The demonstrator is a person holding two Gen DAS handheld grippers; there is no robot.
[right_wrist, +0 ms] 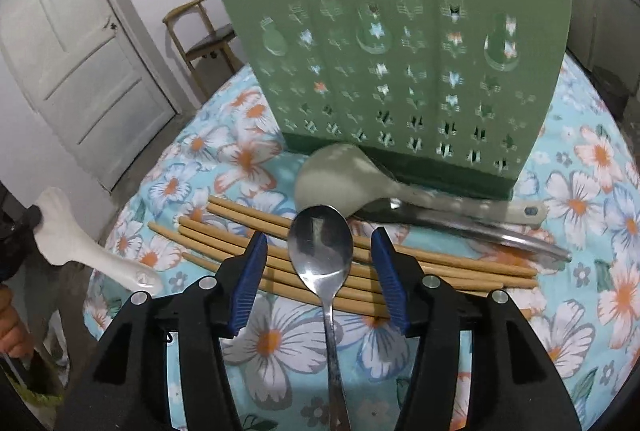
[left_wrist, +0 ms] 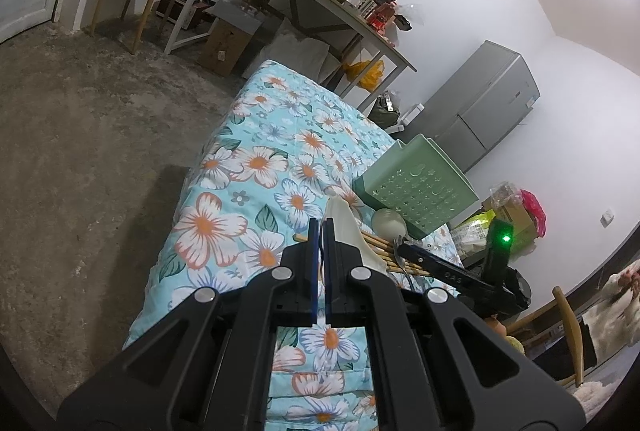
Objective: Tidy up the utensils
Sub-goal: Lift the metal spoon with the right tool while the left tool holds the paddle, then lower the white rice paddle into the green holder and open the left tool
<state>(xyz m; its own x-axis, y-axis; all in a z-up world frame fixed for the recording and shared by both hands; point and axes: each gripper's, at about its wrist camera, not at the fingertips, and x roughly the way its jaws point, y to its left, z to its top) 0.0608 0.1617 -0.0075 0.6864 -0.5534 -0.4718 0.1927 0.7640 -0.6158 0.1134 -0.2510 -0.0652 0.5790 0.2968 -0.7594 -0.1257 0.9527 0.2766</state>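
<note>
- Right now the right gripper (right_wrist: 320, 267) stands about half open over the floral cloth (right_wrist: 276, 347), its blue pads (right_wrist: 250, 279) well clear of anything.
- Between those pads lies a steel spoon (right_wrist: 322, 251), bowl forward, handle running back under the tool; neither pad touches it.
- Its bowl rests on a row of chopsticks (right_wrist: 440, 267) laid crosswise on the cloth.
- Just beyond, a pale rice paddle (right_wrist: 340, 177) lies with its head against the foot of the green holder (right_wrist: 400, 71), its handle pointing right.
- A second steel handle (right_wrist: 500, 235) lies beside the paddle's handle, its head hidden beneath the paddle.
- The holder stands upright on the cloth, its perforated wall facing the right wrist camera; what sits in its compartments cannot be told.
- The left gripper (left_wrist: 321, 227) has its fingers closed with only a thin slit showing between the blue pads.
- A white ladle-like utensil (right_wrist: 80, 247) sticks out at the left edge of the right wrist view, one end at the left gripper's tip; in the left wrist view it (left_wrist: 344, 227) shows just right of the closed fingers, so whether it is truly pinched cannot be told.
- In the left wrist view the holder (left_wrist: 416, 187) sits ahead to the right, with the right gripper (left_wrist: 404, 245) reaching in below it.
</note>
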